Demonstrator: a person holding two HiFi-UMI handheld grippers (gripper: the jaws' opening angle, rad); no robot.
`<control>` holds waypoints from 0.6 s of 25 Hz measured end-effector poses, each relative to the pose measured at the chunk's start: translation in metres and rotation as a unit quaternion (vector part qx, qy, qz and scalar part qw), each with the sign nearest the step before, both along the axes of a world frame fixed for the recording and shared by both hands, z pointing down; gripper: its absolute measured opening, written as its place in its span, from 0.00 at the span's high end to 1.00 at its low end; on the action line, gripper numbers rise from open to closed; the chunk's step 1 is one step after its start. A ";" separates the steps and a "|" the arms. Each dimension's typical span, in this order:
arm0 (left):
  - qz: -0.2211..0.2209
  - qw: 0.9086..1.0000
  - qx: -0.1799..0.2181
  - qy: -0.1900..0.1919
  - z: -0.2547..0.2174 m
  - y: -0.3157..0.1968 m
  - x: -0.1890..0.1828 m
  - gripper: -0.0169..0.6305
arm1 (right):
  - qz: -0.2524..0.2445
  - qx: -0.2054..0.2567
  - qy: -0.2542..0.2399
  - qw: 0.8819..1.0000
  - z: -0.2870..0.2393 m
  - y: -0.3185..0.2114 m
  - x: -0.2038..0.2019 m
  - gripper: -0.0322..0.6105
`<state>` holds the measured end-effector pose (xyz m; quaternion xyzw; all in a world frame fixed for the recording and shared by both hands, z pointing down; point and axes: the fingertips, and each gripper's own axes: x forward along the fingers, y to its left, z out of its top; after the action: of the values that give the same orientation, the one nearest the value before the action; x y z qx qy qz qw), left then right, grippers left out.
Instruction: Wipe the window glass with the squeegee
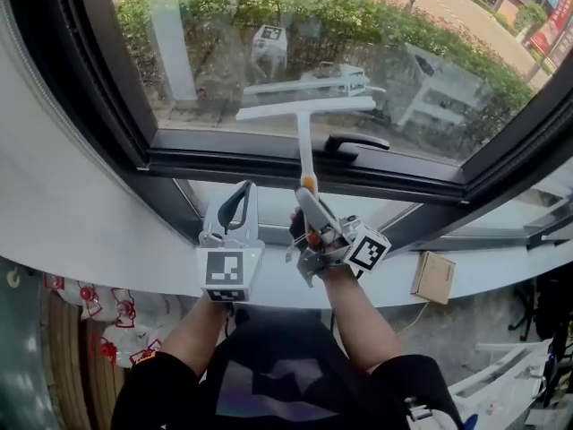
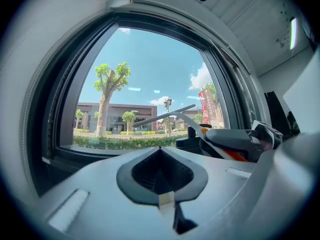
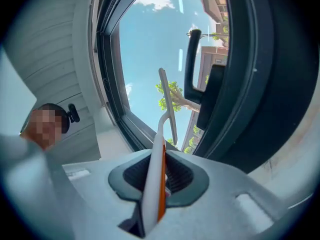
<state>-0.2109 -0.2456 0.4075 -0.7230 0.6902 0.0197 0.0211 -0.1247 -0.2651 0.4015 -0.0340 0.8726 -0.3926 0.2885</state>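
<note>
A white squeegee point(image 1: 305, 124) with an orange strip on its handle stands upright against the window glass point(image 1: 224, 25), its blade level across the lower pane. My right gripper point(image 1: 308, 215) is shut on the lower end of the handle, just below the black window frame. In the right gripper view the handle point(image 3: 156, 174) runs out between the jaws of the right gripper point(image 3: 159, 176) up to the blade point(image 3: 167, 101). My left gripper point(image 1: 235, 208) sits to the left of it, shut and empty, pointing at the frame. In the left gripper view the left gripper point(image 2: 161, 171) faces the pane, with the squeegee point(image 2: 172, 113) at the right.
A black window handle point(image 1: 356, 141) sticks out from the frame just right of the squeegee. A cardboard box point(image 1: 434, 277) lies on the sill point(image 1: 501, 271) at the right. Red-and-white items point(image 1: 98, 316) lie low at the left. Outside is a hedge point(image 1: 358, 16).
</note>
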 end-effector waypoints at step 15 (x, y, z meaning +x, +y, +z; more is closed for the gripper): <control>0.011 0.998 -0.061 0.009 0.037 -0.004 0.015 0.95 | 0.008 -0.029 0.032 0.999 0.047 0.001 0.011 0.87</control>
<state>-0.1956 -0.2496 0.4448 -0.7301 0.6826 -0.0162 -0.0295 -0.1141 -0.2641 0.4486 -0.0619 0.8692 -0.4144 0.2625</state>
